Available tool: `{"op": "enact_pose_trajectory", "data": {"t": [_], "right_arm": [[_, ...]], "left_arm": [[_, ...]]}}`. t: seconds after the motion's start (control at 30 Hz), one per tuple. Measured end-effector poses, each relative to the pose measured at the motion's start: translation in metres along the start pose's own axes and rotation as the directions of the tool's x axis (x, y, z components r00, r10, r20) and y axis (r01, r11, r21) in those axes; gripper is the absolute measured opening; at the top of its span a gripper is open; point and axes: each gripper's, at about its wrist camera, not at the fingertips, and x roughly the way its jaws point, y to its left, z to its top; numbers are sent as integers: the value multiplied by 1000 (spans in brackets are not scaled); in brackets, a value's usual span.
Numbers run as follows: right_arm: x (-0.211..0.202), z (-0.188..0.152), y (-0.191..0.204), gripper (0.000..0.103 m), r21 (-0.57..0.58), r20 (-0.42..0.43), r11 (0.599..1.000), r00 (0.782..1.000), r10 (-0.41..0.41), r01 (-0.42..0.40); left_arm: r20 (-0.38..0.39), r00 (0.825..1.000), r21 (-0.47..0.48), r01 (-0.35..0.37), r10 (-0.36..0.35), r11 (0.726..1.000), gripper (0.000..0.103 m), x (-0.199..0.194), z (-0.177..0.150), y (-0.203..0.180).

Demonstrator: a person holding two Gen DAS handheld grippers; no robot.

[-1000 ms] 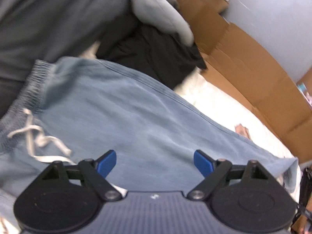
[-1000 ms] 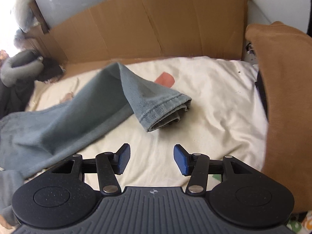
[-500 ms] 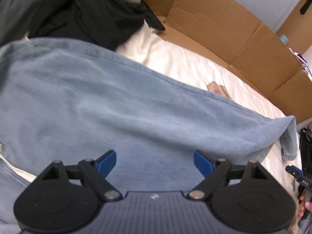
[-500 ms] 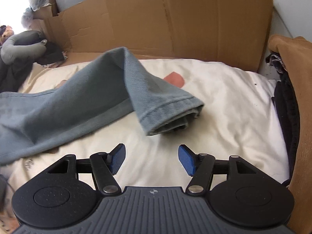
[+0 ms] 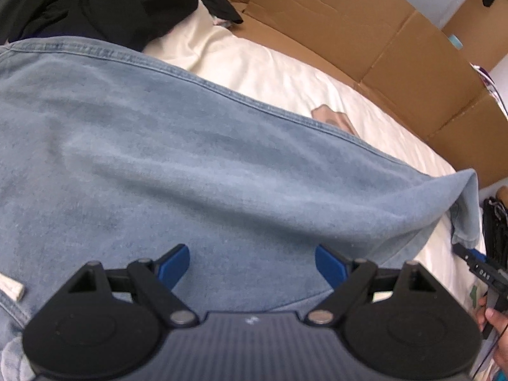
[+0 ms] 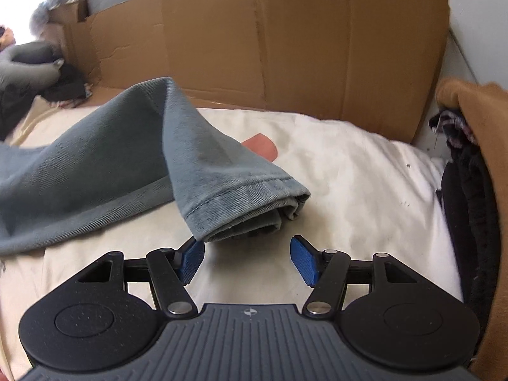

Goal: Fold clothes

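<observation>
Light blue denim pants (image 5: 197, 171) lie spread over a cream bed sheet (image 5: 273, 73). My left gripper (image 5: 252, 265) hovers open over the wide upper part of the pants, nothing between its blue pads. In the right wrist view the leg of the pants (image 6: 133, 155) humps up and ends in a hemmed cuff (image 6: 250, 209). My right gripper (image 6: 246, 262) is open just short of that cuff, its left fingertip (image 6: 192, 258) close beneath the hem. A white drawstring end (image 5: 11, 290) shows at the left edge.
Brown cardboard panels (image 6: 285, 50) line the far side of the bed. Dark and grey clothes (image 5: 104, 3) are piled at the upper left. A brown garment (image 6: 485, 165) and dark clothing (image 6: 470, 203) hang at the right. A hand (image 5: 497, 327) holds the other gripper at the right edge.
The left gripper has swung right along the pants, away from the waistband and drawstring. The right gripper has moved in closer to the cuff and opened wider.
</observation>
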Motion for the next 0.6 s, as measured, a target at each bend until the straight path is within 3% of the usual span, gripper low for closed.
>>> {"op": "enact_pose_trajectory", "data": {"t": [0.3,0.6], "right_arm": [[-5,11,22,67,-108,84,994,996,12,-3],[21,14,22,66,-187,46,982,999,-15,23]], "left_arm": [[-6,1000,22,-9,10,1000,88,3,2,-1],[-19,1000,25,-9,9,1000,88,8,0,0]]}}
